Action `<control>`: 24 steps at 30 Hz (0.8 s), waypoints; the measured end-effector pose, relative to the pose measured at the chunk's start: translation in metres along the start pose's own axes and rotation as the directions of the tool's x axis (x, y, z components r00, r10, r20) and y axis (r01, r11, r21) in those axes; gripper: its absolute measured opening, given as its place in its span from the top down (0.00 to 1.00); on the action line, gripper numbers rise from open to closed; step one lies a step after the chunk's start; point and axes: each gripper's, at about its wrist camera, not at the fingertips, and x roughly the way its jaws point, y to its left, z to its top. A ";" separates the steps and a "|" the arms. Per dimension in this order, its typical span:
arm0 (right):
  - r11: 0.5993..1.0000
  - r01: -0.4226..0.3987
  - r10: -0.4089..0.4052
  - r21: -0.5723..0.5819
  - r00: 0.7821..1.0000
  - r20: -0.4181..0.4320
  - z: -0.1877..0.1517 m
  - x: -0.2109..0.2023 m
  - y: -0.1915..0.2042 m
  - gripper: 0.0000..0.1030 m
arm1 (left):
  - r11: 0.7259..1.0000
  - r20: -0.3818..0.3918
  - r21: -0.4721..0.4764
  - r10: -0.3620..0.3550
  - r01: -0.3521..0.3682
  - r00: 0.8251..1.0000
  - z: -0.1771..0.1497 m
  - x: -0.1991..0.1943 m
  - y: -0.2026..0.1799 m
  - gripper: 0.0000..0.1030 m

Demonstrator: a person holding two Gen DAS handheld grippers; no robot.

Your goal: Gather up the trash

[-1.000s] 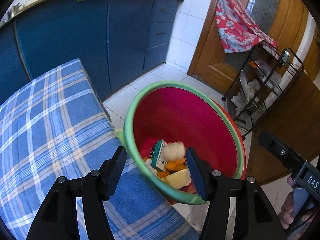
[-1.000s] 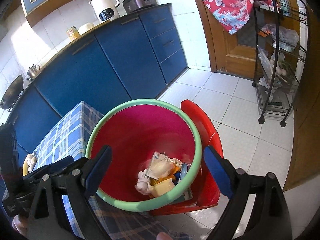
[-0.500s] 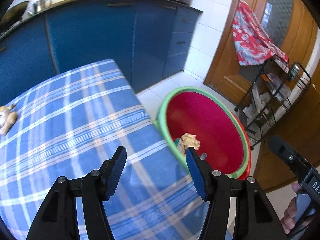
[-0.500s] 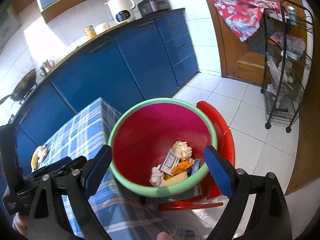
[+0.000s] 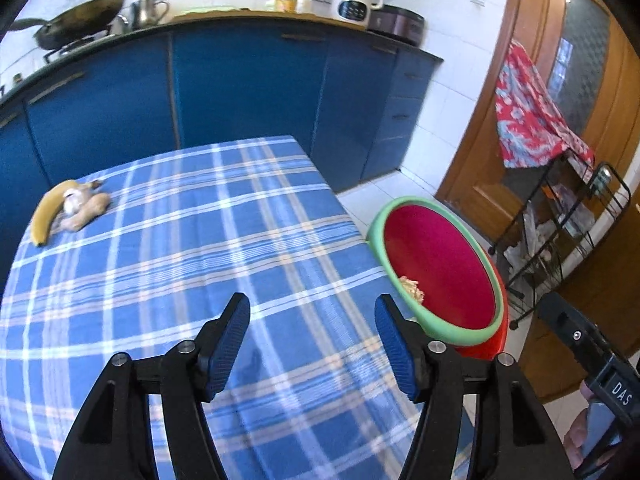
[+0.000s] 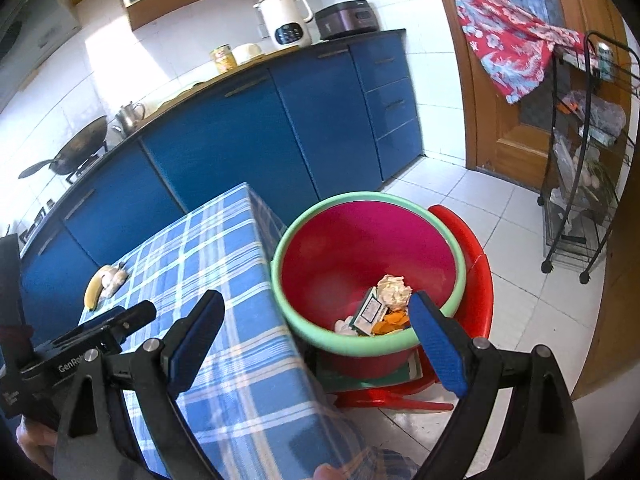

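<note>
Left wrist view shows my left gripper (image 5: 312, 344) opening, empty, over the checked worktop (image 5: 180, 272); my right gripper (image 6: 316, 340) gapes empty because the trash (image 6: 380, 308) lies in the basin (image 6: 360, 344).

Wide bare middle of the blue checked tablecloth table (image 5: 248, 248), only a yellow banana (image 5: 46, 216) with pale ginger piece (image 5: 86, 210) near its far left corner, green-rimmed red plastic bucket (image 6: 370, 276) close beside the right edge, half filled.
</note>
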 end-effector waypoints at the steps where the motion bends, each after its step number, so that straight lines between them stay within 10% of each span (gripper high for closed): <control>1: 1.000 -0.005 0.005 -0.009 1.000 0.003 -0.002 -0.003 0.004 0.10 | 1.000 0.006 -0.001 0.008 -0.008 1.000 -0.002 -0.004 0.002 0.32; 24: 0.984 -0.088 0.091 -0.157 0.996 0.010 -0.037 -0.038 0.070 0.09 | 0.982 0.088 -0.110 0.162 -0.152 0.983 -0.028 -0.071 0.045 0.27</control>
